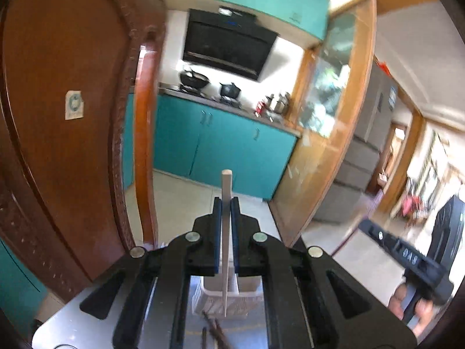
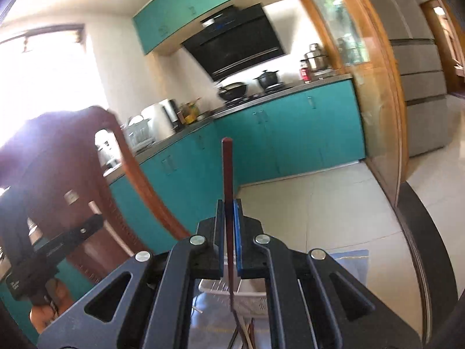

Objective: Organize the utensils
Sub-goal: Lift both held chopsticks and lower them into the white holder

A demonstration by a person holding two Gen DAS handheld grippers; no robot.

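My left gripper (image 1: 226, 203) is shut on a pale wooden chopstick (image 1: 226, 186) that stands upright between its blue pads and runs down past them. Below it, on the shiny table (image 1: 58, 317), sits a white slotted utensil basket (image 1: 247, 289) with dark chopsticks (image 1: 216, 331) lying in front. My right gripper (image 2: 229, 205) is shut on a dark red-brown chopstick (image 2: 227, 168), also upright. The same white basket (image 2: 252, 299) shows under the right gripper, with more sticks (image 2: 247, 334) beside it. Each gripper appears at the edge of the other view, the right gripper (image 1: 404, 253) and the left gripper (image 2: 58, 244), both held by a hand.
A carved brown chair back (image 1: 66, 101) rises close on the left. Beyond are teal kitchen cabinets (image 1: 221, 145), a stove with black pots (image 1: 194, 78), a wood-framed glass partition (image 1: 328, 93) and a grey fridge (image 2: 418, 67). A blue cloth (image 2: 351, 258) lies on the table's right.
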